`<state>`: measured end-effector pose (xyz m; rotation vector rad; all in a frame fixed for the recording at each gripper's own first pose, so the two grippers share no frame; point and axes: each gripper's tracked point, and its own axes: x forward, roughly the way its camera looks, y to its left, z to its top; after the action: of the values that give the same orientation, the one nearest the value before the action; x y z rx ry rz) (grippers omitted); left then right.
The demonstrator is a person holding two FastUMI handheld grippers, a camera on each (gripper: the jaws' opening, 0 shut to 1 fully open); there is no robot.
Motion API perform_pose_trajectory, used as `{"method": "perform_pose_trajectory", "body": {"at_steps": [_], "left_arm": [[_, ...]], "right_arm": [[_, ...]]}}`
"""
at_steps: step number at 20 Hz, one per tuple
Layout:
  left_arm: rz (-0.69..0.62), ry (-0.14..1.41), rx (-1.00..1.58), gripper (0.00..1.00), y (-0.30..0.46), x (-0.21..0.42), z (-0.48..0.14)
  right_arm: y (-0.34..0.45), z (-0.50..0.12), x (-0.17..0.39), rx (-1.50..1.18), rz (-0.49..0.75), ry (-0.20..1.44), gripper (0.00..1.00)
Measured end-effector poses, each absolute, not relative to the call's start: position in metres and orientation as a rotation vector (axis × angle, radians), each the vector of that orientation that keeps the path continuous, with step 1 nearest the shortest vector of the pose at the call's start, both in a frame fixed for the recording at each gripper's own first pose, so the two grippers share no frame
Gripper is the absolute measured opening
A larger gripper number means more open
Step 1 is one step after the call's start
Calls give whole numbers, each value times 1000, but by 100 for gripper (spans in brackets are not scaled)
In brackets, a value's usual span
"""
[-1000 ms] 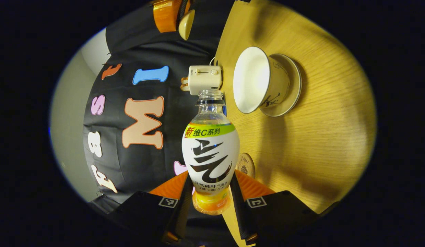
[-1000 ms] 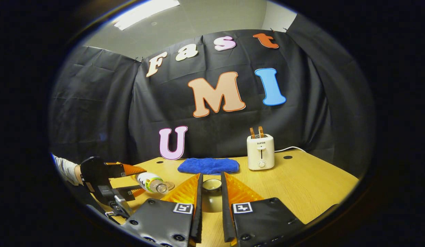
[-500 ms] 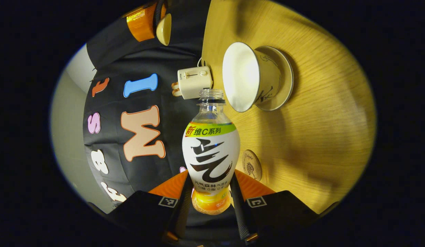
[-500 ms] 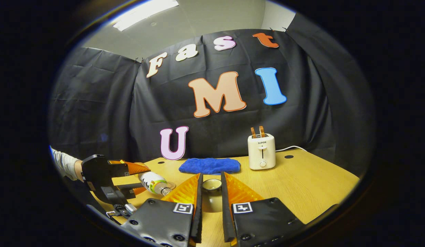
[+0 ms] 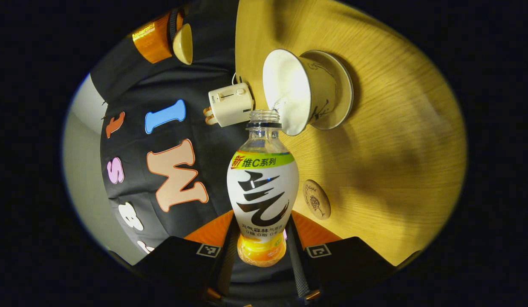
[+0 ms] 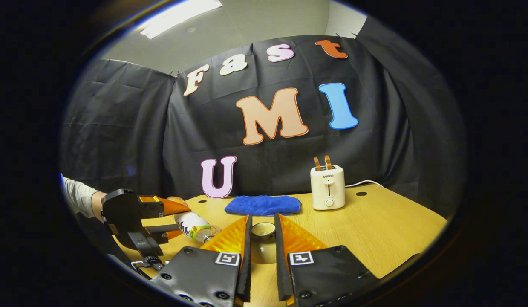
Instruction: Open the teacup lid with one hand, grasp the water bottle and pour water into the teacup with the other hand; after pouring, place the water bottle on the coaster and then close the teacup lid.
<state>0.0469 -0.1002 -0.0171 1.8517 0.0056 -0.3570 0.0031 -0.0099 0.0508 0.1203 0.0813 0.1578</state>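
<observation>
A: Fingers of the left gripper press on both sides of the bottle; we see it clamped low on its body, uncapped, neck pointing away from us.

B: And in the right gripper view we see that same bottle tipped over, mouth slanting down toward the right, with the left gripper and a sleeve behind it on the far left.

A: Just past the bottle's mouth we find the teacup, open, on its saucer. A thin thread of water runs from the mouth to the cup's rim.

B: Our right gripper is closed on the lid, one finger on each side, lifted above the table.

A: We also see that lid, held up by the right gripper, at the far top of the left gripper view.

B: Near the bottle, to its right, lies the coaster, flat on the wood and bare.

A: Farther off we see a toaster by the wall, and a blue cloth left of it.
</observation>
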Motion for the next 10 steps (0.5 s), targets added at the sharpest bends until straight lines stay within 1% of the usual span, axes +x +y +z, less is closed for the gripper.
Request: {"method": "perform_pose_trajectory", "body": {"at_steps": [2,7,10], "left_arm": [[-355,10,1876,58,-100,47,-16],[-359,29,1937,58,-97,50,-11],[-351,26,1981,58,-97,49,-6]], "right_arm": [[-9,51,3,123,157,81,28],[-9,51,3,125,161,82,29],[-7,51,3,133,167,85,27]]}}
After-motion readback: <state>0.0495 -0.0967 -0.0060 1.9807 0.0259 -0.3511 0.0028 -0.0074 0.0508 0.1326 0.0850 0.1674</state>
